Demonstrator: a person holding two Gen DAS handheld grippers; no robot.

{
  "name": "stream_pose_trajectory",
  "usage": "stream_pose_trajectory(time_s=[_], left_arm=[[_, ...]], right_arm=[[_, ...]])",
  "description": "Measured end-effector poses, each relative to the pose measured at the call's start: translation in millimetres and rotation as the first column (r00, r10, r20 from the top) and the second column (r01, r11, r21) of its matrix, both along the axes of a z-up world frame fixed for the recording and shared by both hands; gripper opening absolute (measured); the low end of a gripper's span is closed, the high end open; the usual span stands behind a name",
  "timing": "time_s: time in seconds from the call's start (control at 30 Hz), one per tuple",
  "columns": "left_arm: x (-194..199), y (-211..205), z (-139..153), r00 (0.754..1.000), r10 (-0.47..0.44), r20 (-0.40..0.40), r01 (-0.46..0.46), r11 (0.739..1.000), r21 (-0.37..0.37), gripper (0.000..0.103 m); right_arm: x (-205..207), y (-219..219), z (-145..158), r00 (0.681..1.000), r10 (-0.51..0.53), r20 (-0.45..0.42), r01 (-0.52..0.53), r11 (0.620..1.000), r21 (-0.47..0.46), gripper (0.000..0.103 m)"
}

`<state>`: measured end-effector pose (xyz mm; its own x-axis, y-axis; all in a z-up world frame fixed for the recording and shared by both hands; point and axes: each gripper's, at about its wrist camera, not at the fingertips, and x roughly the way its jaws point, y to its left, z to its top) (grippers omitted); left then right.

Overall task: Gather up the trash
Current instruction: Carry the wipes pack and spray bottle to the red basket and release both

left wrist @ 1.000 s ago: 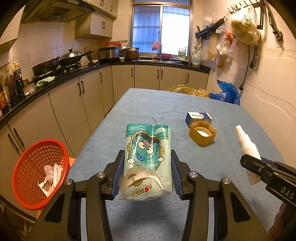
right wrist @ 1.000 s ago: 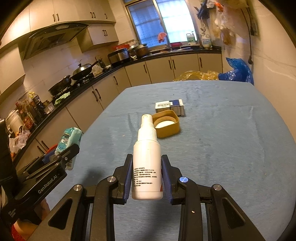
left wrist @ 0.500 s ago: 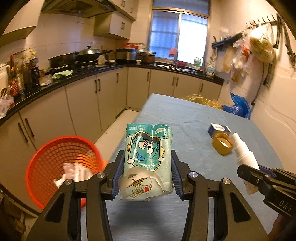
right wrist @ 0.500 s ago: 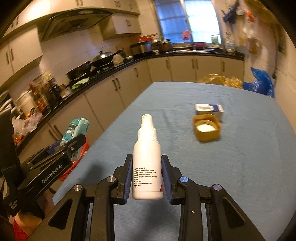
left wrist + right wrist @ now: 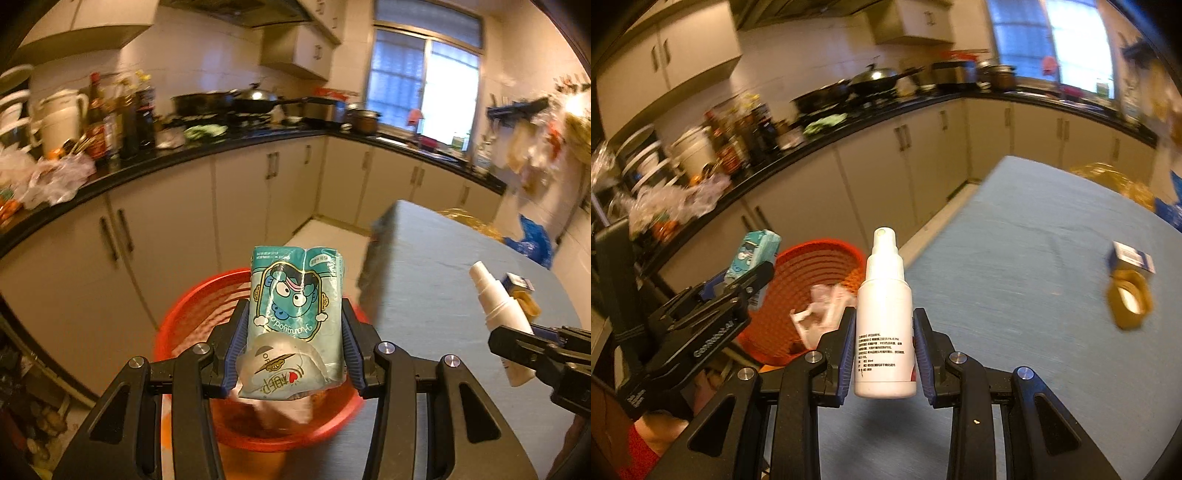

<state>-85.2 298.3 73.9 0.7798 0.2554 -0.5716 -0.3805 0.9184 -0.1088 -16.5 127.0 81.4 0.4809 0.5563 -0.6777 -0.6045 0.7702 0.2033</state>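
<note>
My left gripper (image 5: 293,328) is shut on a teal tissue packet (image 5: 295,306) with a cartoon face, held right above the red mesh basket (image 5: 192,314) that stands on the floor beside the table. Crumpled wrappers (image 5: 823,310) lie inside the basket (image 5: 809,266). My right gripper (image 5: 884,332) is shut on a white spray bottle (image 5: 884,314), upright, over the table's left edge, just right of the basket. The left gripper (image 5: 746,277) with its packet (image 5: 753,253) shows at the left of the right wrist view, and the bottle (image 5: 498,310) at the right of the left wrist view.
The blue-clothed table (image 5: 1034,258) carries a yellow lid (image 5: 1128,302) and a small blue-white box (image 5: 1132,256) at the right. Cream cabinets under a black counter (image 5: 184,162) crowded with bottles, bags and pans run behind the basket. A strip of floor lies between table and cabinets.
Both grippers swung left, from over the table to the basket beside it, each keeping its hold. The basket moved from the left edge of the left wrist view to under the packet.
</note>
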Motion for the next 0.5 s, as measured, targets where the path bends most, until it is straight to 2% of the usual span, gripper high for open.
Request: stream_pose_trajectory(time_s=[0.27,0.3,0.4,0.5], left_arm=[[-1.6,38.9,-21.5,0.998,0.042,-0.052,-0.045,0.998,-0.052,0.046],[-1.1,40.3,-23.0,0.997,0.043,-0.057,-0.047,0.997,-0.062,0.051],[1.8,46.9,-25.7,0.997,0.045,-0.066,-0.051,0.995,-0.082,0.054],[0.5,48.2,-26.2,0.997,0.042,-0.060,-0.047,0.995,-0.092,0.060]], right_arm=[[15.5,63.7,-18.2,0.992,0.088,-0.089,-0.087,0.996,0.013,0.032],[16.7,67.2,-20.2,0.991,0.093,-0.097,-0.092,0.996,0.016,0.033],[26.4,77.4,-30.6,0.985,0.095,-0.141,-0.094,0.995,0.016,0.036],[31.0,67.6,-34.0,0.979,0.105,-0.174,-0.095,0.993,0.064,0.036]])
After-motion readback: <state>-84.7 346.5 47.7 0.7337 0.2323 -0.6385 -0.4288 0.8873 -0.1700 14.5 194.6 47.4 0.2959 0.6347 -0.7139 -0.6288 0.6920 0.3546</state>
